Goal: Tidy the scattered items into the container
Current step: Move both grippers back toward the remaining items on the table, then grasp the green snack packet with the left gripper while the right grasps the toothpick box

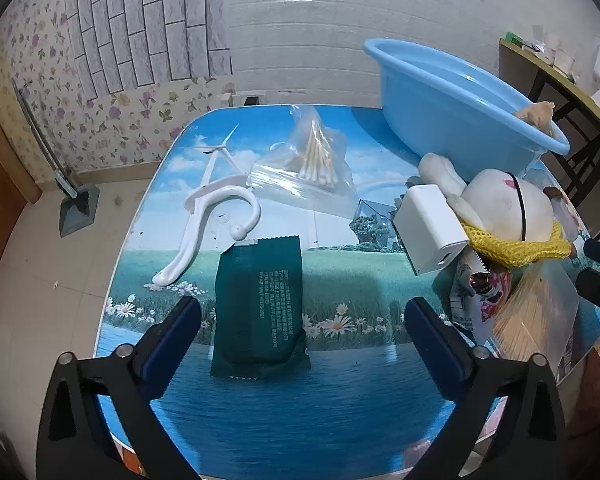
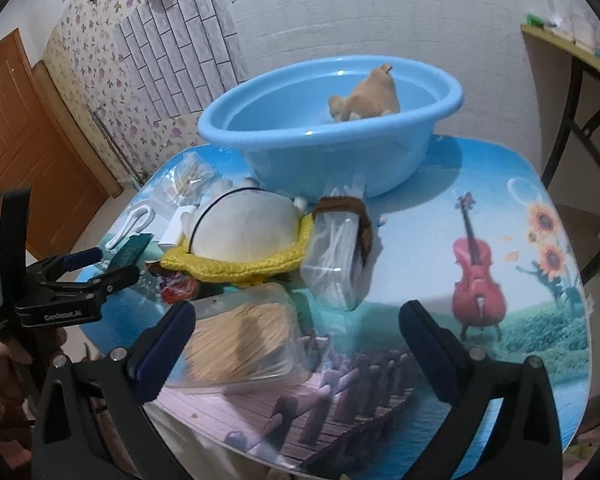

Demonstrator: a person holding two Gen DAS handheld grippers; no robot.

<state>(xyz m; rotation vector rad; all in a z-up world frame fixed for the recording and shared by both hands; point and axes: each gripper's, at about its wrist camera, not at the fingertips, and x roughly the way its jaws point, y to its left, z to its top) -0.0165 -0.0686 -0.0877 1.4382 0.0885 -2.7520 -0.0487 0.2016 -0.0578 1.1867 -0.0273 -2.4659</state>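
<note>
From your left wrist camera, your left gripper (image 1: 302, 320) stands with its jaws spread wide, nothing pressed between the pads. The dark green packet (image 1: 259, 308) lies flat on the table (image 1: 340, 400) in the gap between the two fingers, near the table's front edge, touching neither. Beyond it, toward the left edge, lies a white plastic hook (image 1: 204, 220), and just past that a clear bag of cotton swabs (image 1: 312, 160). Along the right edge you have a heap: a white charger block (image 1: 430, 228), a white plush toy with a yellow knitted scarf (image 1: 508, 216), a printed snack wrapper (image 1: 480, 292) and a clear box of toothpicks (image 1: 532, 316). The blue basin (image 1: 452, 100) sits at the far right corner, with a tan plush (image 1: 538, 114) showing over its rim.

From your right wrist camera, your right gripper (image 2: 296, 336) is likewise fully parted and grips nothing. The toothpick box sits by its left finger (image 2: 168, 344), near the front edge; whether they touch, I cannot tell. Behind it rests the white plush in its scarf, and beside that a clear bag of white sticks (image 2: 336, 256) wrapped by a brown strap. The basin stands at the far edge, the tan plush lying inside it. Your left gripper appears at the table's left edge, held by your hand (image 2: 0, 364).
</note>
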